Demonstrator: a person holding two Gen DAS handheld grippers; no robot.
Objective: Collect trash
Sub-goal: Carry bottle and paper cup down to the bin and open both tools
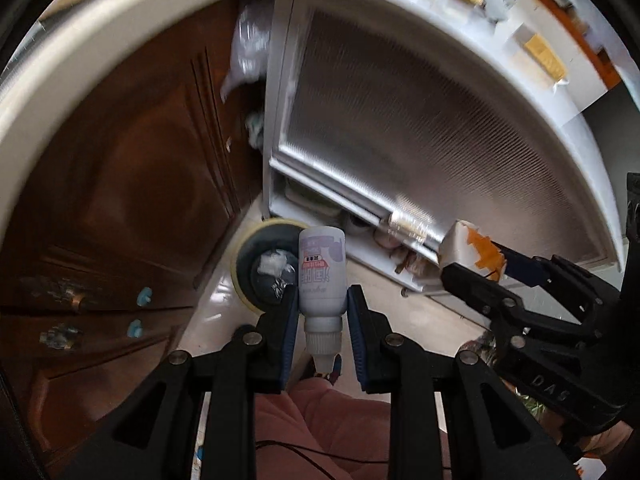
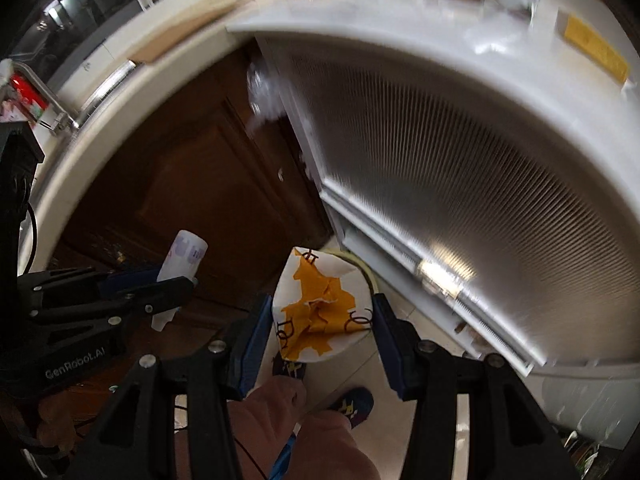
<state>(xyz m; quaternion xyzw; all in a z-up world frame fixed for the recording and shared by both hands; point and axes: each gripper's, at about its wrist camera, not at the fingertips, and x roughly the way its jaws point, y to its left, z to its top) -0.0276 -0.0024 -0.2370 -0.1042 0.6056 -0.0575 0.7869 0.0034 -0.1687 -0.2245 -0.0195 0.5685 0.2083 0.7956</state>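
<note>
left hand-held gripper (image 1: 323, 322) clamps bottle (image 1: 322, 272).

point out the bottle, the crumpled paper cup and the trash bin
small white bottle (image 1: 322, 276), left wrist view, labelled body.
crumpled paper cup (image 2: 320, 308), right wrist view, orange printed side.
trash bin (image 1: 245, 254), left wrist view, yellow rim.

A home kitchen: dark wooden cabinet doors (image 1: 120, 184) run beneath a pale tabletop (image 2: 132, 80), beside a white cabinet with a ribbed frosted-glass door (image 1: 420, 152). A steel tap (image 2: 48, 96) shows at the left edge, and a small bin (image 1: 260, 268) stands on the tiled floor (image 1: 224, 300).
</note>
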